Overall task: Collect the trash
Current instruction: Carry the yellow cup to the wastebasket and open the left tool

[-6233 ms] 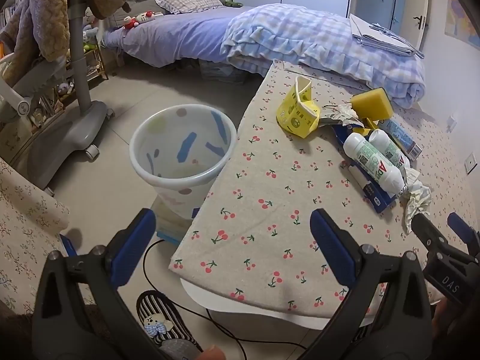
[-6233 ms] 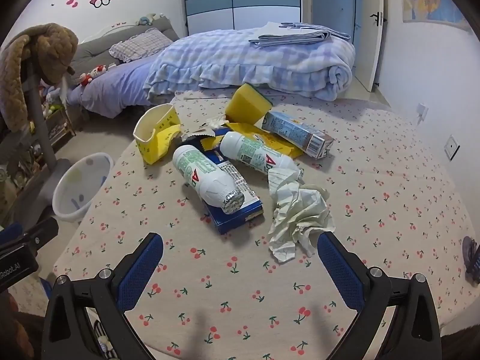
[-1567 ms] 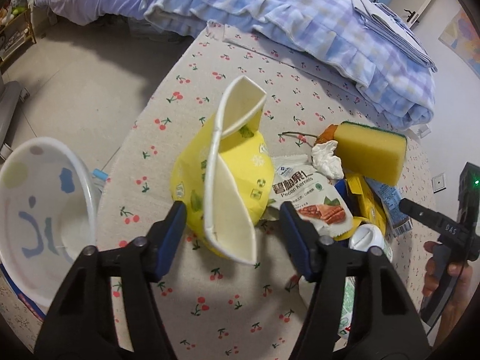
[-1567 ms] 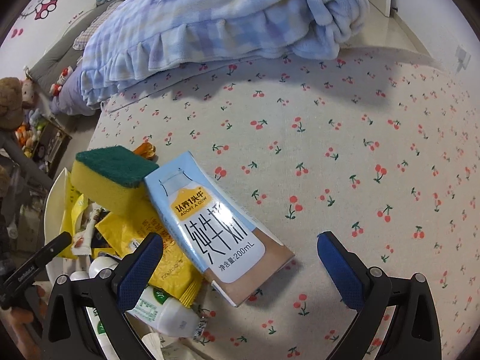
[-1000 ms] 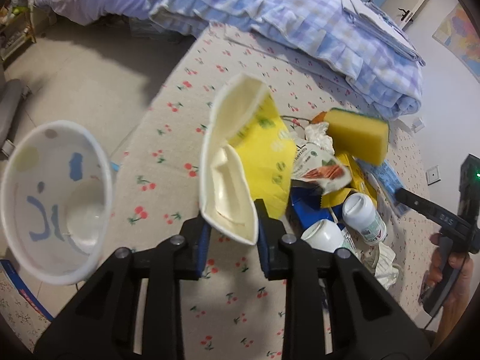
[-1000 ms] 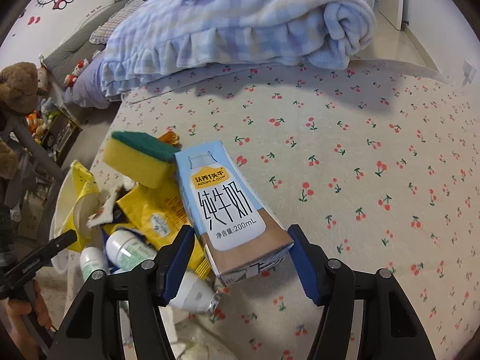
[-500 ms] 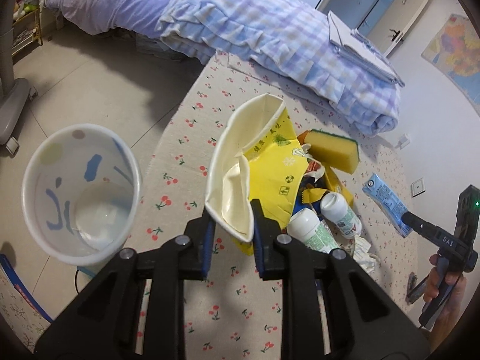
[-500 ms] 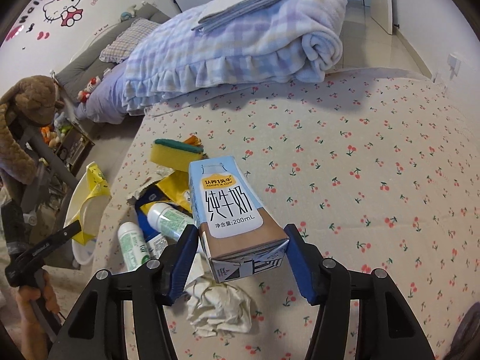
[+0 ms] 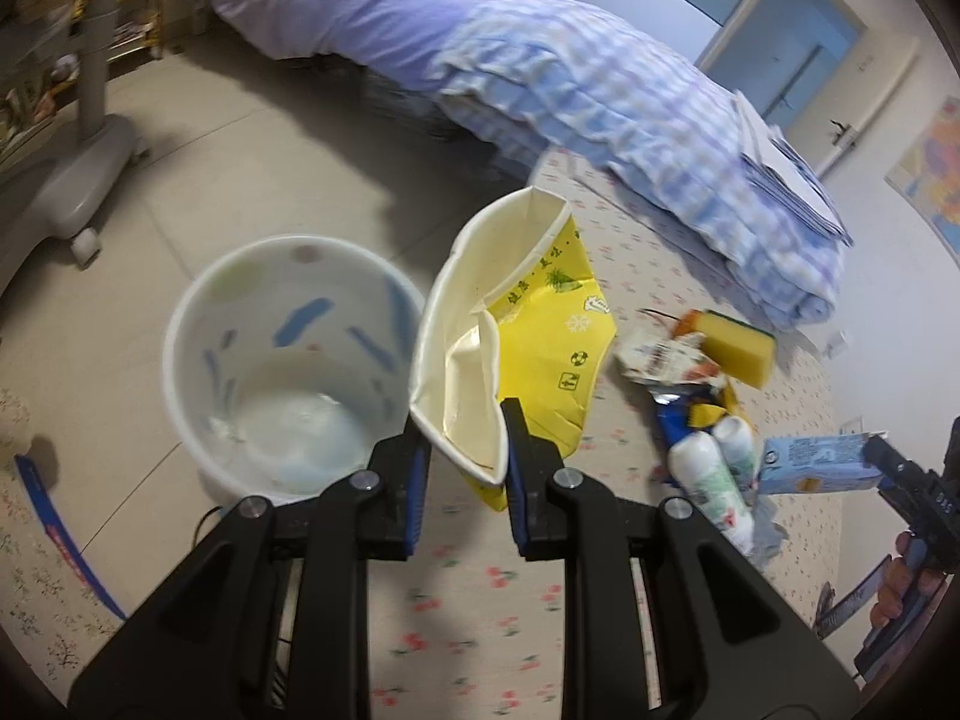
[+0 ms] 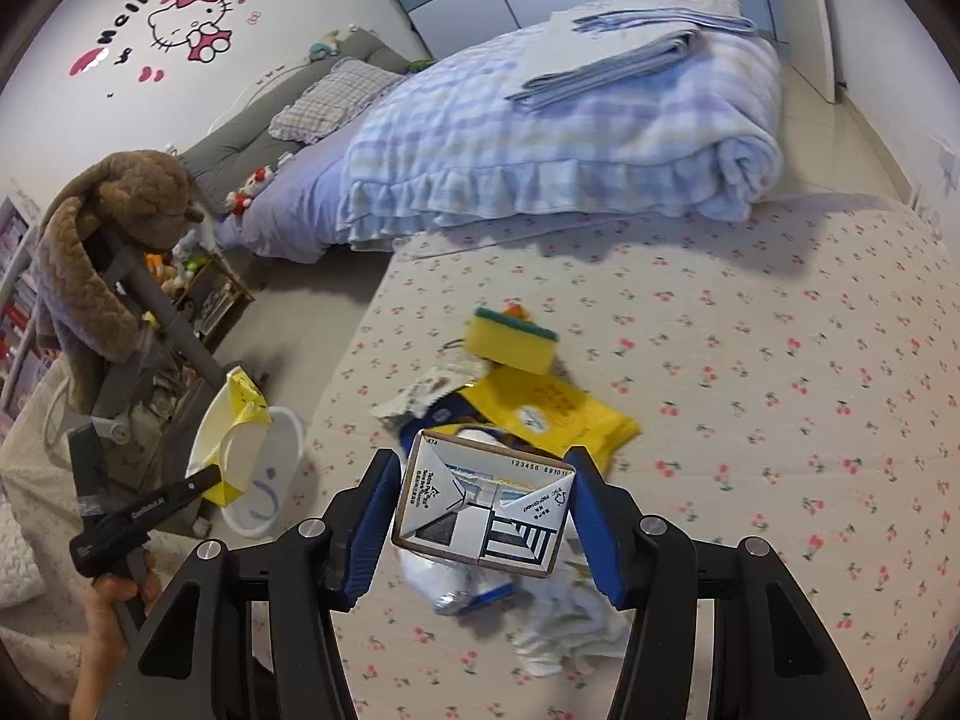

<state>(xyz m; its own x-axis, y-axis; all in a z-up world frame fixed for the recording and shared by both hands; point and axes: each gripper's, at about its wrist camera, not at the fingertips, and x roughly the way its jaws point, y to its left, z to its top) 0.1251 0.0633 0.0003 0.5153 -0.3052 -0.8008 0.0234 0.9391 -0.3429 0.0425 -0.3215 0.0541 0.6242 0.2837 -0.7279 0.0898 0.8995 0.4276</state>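
Observation:
My left gripper (image 9: 462, 468) is shut on a crushed yellow paper cup (image 9: 510, 324), held in the air beside the rim of the white waste bin (image 9: 288, 360) on the floor. The same cup (image 10: 231, 444) and bin (image 10: 270, 480) show at the left of the right wrist view. My right gripper (image 10: 483, 504) is shut on a light-blue milk carton (image 10: 486, 504), lifted above the table; its jaws are still closing on it. On the cherry-print tablecloth (image 10: 750, 396) lie a yellow sponge (image 10: 510, 342), snack wrappers (image 10: 540, 408), white bottles (image 9: 714, 468) and crumpled tissue (image 10: 564, 630).
A bed with a blue checked quilt (image 10: 570, 120) runs along the table's far edge. A grey stand with a brown plush blanket (image 10: 102, 252) is on the floor at left. A person's hand (image 10: 114, 612) holds the left tool.
The left gripper carried the yellow cup leftwards off the table to beside the bin. The right gripper lifted the milk carton higher, tilting its base toward the camera.

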